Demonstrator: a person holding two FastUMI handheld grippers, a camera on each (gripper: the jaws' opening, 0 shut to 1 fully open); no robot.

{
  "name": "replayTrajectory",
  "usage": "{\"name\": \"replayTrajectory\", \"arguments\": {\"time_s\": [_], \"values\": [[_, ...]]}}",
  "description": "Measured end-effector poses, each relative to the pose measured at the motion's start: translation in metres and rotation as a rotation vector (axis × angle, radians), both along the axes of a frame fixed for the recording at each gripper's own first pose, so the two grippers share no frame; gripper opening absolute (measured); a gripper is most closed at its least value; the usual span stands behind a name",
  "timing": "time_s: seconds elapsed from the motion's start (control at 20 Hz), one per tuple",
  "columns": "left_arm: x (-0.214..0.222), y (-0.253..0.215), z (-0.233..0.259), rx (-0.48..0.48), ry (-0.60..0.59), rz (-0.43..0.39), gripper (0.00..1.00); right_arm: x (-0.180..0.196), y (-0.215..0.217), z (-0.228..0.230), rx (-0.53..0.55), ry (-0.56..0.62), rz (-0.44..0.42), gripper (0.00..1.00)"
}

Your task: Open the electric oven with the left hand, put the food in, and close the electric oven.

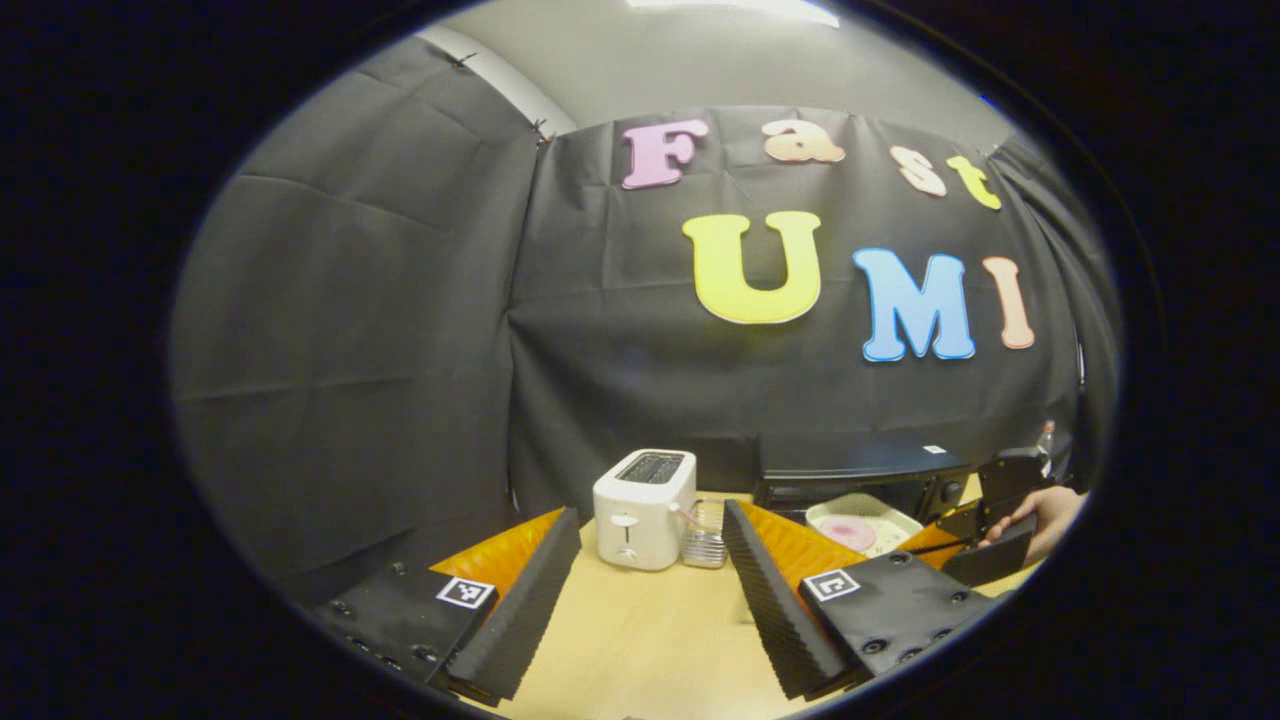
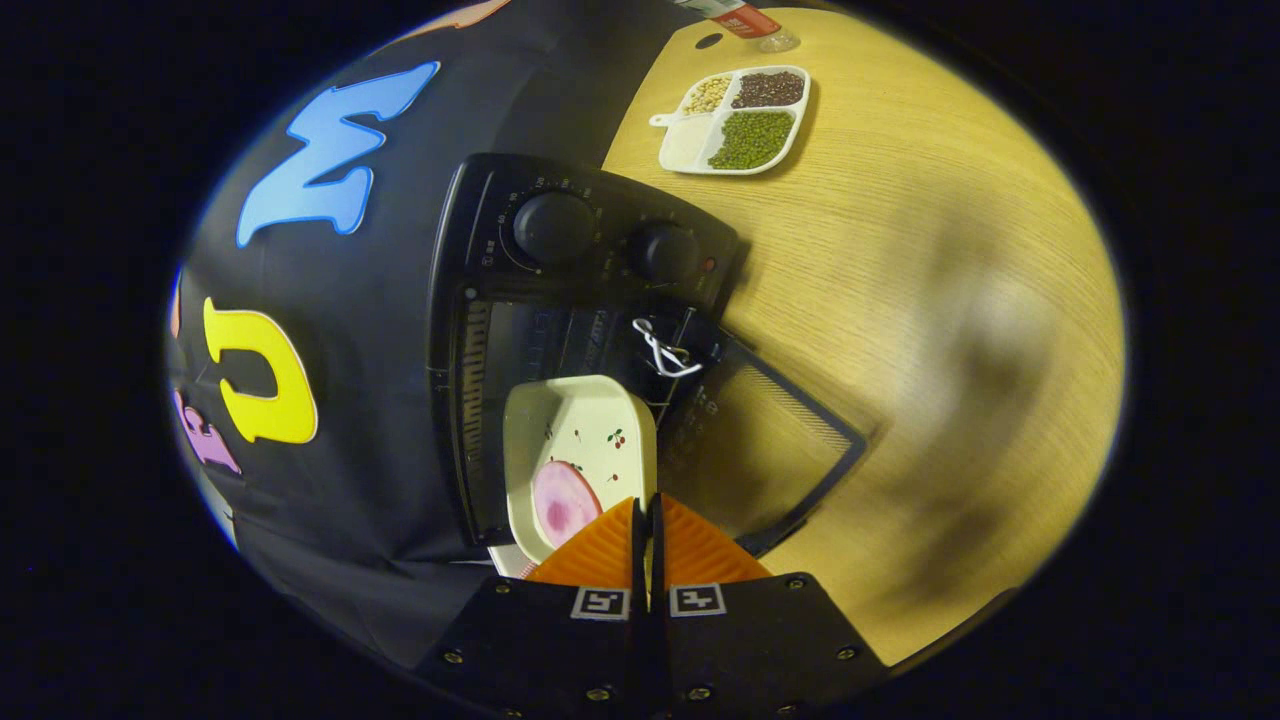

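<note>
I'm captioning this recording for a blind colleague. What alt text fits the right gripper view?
The right gripper, jaws closed on the rim of a cream dish holding a pink slice of food, has the dish partly inside the open black electric oven, whose glass door is folded down over the wooden table. Farther off sits a divided tray of beans.

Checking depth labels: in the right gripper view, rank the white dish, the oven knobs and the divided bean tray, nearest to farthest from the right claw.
1. White dish, held at the right claw, in the oven mouth.
2. Oven knobs, beyond the dish.
3. Divided bean tray, far on the table.
</note>
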State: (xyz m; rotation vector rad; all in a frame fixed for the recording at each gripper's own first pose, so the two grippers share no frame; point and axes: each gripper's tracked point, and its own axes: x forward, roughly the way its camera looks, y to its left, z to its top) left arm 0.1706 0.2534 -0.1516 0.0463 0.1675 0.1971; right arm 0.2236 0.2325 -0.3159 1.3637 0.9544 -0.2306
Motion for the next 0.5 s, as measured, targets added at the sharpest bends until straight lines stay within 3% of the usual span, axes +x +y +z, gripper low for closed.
{"name": "replayTrajectory", "arguments": {"time_s": [0.1,0.5], "values": [[-0.001,0.008,-0.004,0.004,0.010,0.010,0.96,0.018,0.004,-0.005,0.001,-0.004,-0.046,0.01],[-0.003,0.027,-0.013,0.007,0.039,0.038,0.98,0.068,0.006,-0.020,0.009,-0.013,-0.188,0.05]]}}
